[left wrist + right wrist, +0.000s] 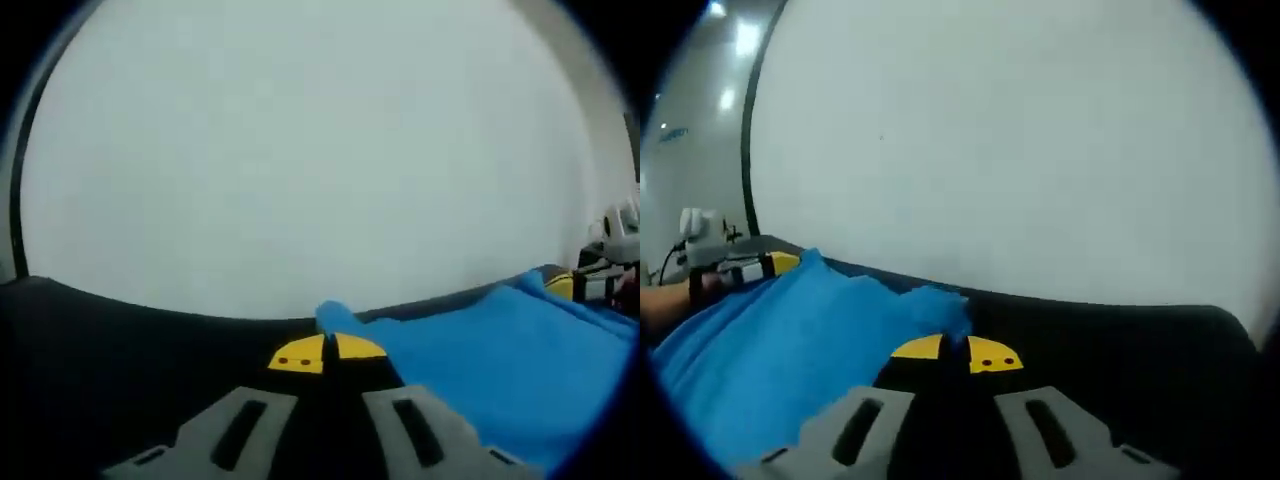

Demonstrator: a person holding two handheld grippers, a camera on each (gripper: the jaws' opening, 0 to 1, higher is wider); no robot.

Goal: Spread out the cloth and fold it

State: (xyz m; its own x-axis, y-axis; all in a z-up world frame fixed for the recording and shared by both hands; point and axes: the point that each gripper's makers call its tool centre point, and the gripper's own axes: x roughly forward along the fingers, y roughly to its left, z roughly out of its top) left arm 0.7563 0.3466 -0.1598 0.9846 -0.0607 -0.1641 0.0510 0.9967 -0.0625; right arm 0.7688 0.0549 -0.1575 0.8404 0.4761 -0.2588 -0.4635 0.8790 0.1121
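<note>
Left gripper (327, 352): yellow-tipped jaws pressed together on one corner of the blue cloth (500, 350), which runs off to the right over the black tabletop (120, 350).

Right gripper (955, 353): jaws likewise clamped on a corner of the cloth (790, 350), fabric trailing left. The left gripper (740, 268) shows at the far end of that edge.

Both hold the same edge, one corner each, low over the tabletop; white wall (300, 150) ahead. Whether the rest lies flat or hangs off the near side I cannot tell.

Judgement: spreading step. To do it well, draw the two corners apart until the edge is taut, keep both at equal height, and lower evenly so that no wrinkle is trapped. Do not loosen either clamp until the cloth rests flat.
</note>
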